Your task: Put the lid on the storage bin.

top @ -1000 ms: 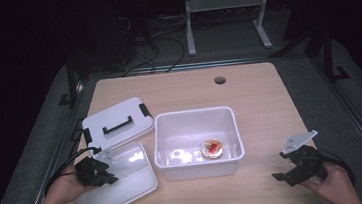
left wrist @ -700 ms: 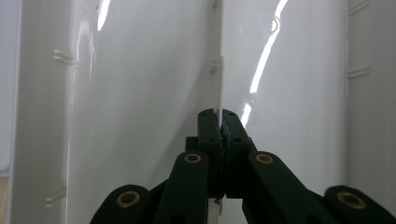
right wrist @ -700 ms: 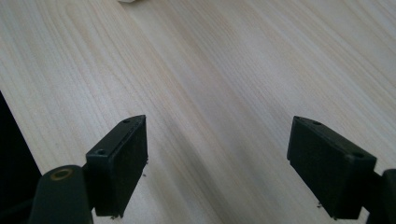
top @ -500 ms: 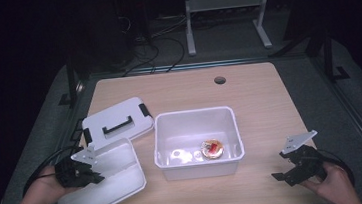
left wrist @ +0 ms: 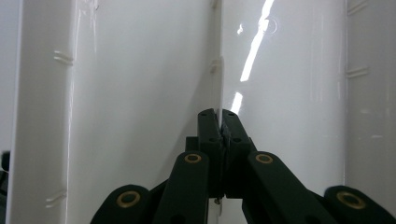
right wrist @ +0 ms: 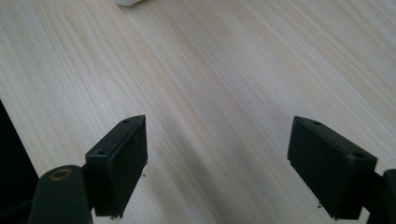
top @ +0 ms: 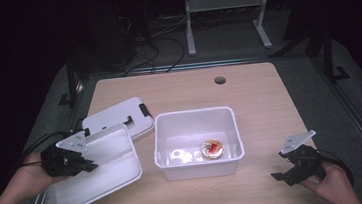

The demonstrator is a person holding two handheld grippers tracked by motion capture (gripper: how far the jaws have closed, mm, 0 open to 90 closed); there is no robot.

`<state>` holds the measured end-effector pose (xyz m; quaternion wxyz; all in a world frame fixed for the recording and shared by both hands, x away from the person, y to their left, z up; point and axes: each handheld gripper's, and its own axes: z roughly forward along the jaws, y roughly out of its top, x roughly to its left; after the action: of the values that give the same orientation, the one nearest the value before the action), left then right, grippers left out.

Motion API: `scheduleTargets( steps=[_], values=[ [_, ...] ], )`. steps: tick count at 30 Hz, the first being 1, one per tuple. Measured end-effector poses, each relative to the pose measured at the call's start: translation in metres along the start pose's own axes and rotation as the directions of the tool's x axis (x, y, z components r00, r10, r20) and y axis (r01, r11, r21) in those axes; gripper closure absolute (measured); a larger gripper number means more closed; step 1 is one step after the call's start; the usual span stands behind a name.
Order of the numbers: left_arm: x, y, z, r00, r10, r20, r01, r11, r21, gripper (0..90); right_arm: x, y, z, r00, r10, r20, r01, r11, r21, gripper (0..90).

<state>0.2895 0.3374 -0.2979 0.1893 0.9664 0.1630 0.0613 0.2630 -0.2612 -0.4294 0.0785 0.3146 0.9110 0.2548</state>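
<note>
My left gripper (top: 85, 165) is shut on the rim of a white plastic lid (top: 95, 173) and holds it tilted above the table's front left corner. In the left gripper view the jaws pinch a thin edge of the lid (left wrist: 140, 93), and my left gripper (left wrist: 219, 122) is clamped tight. A white open bin (top: 165, 138) stands at the table's middle with a small orange-red object (top: 212, 148) inside. My right gripper (top: 282, 171) rests at the front right, jaws wide apart over bare wood; the right gripper (right wrist: 217, 163) has nothing between its pads.
A second white lid with a black handle (top: 120, 118) lies flat behind the raised lid, left of the bin. The wooden table (top: 249, 100) has a round cable hole (top: 219, 80) at the back. A metal stand (top: 225, 7) sits on the floor beyond.
My left gripper has risen and drawn left with the lid, lifting it off the table and tilting it. The right gripper has stayed where it was.
</note>
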Motion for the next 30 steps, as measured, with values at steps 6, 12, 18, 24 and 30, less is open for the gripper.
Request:
scheduleTargets(
  steps=[6, 12, 18, 24, 30],
  values=[
    [0.001, 0.025, -0.012, 0.9992, 0.040, -0.009, -0.040, 0.9992, -0.004, 89.1, 0.000, 0.000, 0.000, 1.0000, -0.004, 0.004, 0.004, 1.000, -0.007, 19.3],
    [0.006, 0.059, -0.021, 0.9964, 0.084, -0.007, -0.084, 0.9964, -0.003, 89.1, -0.001, 0.000, -0.002, 0.9998, -0.010, 0.019, 0.010, 1.000, -0.005, 19.0],
    [0.007, 0.085, -0.017, 0.9937, 0.112, 0.004, -0.112, 0.9936, -0.006, 89.1, -0.001, 0.000, -0.003, 0.9999, -0.004, 0.016, 0.004, 1.000, -0.012, 19.0],
    [0.009, 0.117, -0.008, 0.9888, 0.148, 0.022, -0.148, 0.9890, -0.004, 89.1, -0.001, -0.002, -0.006, 0.9998, 0.006, 0.018, -0.006, 1.000, -0.020, 18.8],
    [0.005, 0.150, 0.007, 0.9826, 0.178, 0.055, -0.178, 0.9841, -0.007, 89.1, -0.001, -0.004, -0.009, 0.9996, 0.012, 0.025, -0.012, 1.000, -0.026, 18.5]
  ],
)
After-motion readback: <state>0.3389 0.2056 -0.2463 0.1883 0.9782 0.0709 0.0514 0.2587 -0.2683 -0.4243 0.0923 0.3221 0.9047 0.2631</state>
